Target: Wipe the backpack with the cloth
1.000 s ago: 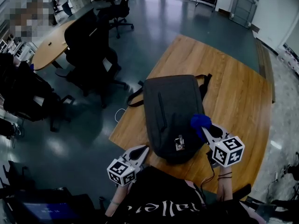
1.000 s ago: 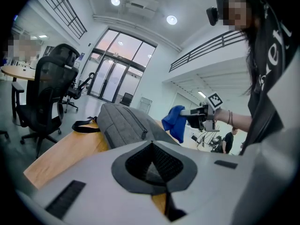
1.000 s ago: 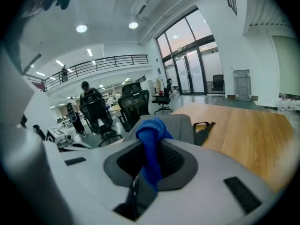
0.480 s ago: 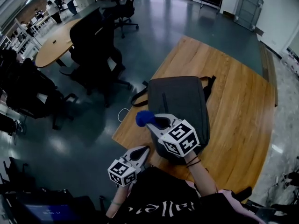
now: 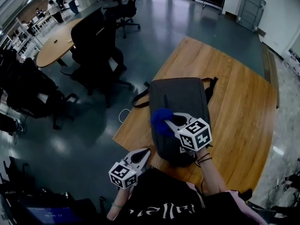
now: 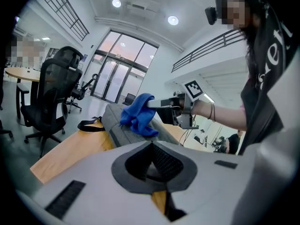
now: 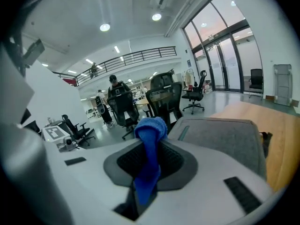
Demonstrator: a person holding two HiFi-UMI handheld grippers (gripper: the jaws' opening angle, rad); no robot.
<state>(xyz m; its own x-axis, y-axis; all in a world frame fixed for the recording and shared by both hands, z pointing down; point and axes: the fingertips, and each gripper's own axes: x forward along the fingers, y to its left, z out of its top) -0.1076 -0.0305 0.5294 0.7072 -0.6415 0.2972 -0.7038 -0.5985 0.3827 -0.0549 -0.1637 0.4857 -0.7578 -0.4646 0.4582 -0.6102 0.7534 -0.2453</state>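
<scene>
A dark grey backpack [image 5: 180, 97] lies flat on the wooden table [image 5: 239, 102], its straps at the far end. My right gripper [image 5: 169, 122] is shut on a blue cloth [image 5: 161, 121] and holds it over the backpack's near left part. In the right gripper view the cloth [image 7: 149, 135] sticks up between the jaws, with the backpack [image 7: 220, 139] just beyond. My left gripper [image 5: 144, 152] hangs off the table's near edge, shut on nothing. The left gripper view shows the cloth [image 6: 138, 114] touching the backpack [image 6: 115, 123].
Black office chairs [image 5: 96, 46] stand on the floor to the left, beside a round wooden table [image 5: 54, 46]. A white cable [image 5: 123, 114] lies on the floor by the table's left edge. Bare tabletop stretches to the right of the backpack.
The right gripper swung the cloth from the backpack's right side across to its left edge, then back a little onto the bag. The left gripper has stayed put.
</scene>
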